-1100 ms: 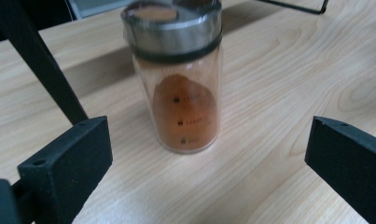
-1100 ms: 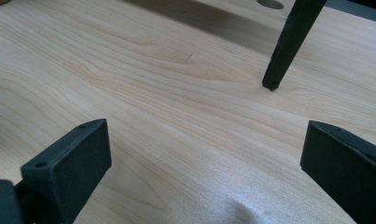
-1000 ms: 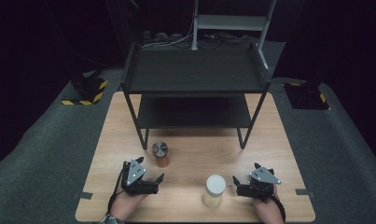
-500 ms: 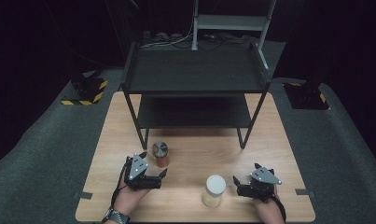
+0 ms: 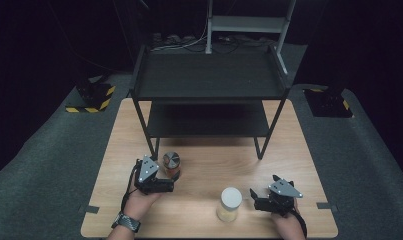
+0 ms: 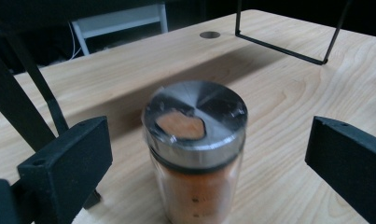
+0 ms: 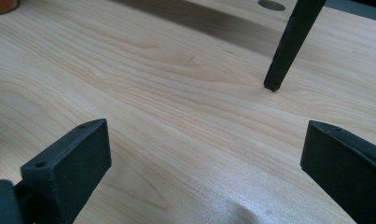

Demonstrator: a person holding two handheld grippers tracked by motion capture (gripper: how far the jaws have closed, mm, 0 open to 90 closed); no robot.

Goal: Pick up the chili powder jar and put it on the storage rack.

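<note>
While the left gripper sits low on the wooden table in the high view, a small spice jar stands just beyond it at about 1 o'clock, near the front left leg of the black shelf rack. That jar stands upright, its long axis vertical and its metal lid facing up. At about 3 o'clock from it, well apart, stands a second jar with a white lid and pale contents, also upright. The right gripper lies just beside this pale jar, at its 3 o'clock, with its jaw tips turned toward the jar.

Seen from the left gripper view, the left gripper has its jaws spread wide, released, with one black jaw at 8 o'clock and the other at 4 o'clock. The spice jar stands between them, clear of both, holding orange powder under a shiny round lid that points straight up. A thin rack leg rises at 10 o'clock.

From the right gripper view, the right gripper is likewise released, jaws wide apart over bare table wood. A black rack leg meets the table at about 1 o'clock, and the table has a round hole near 12 o'clock.
</note>
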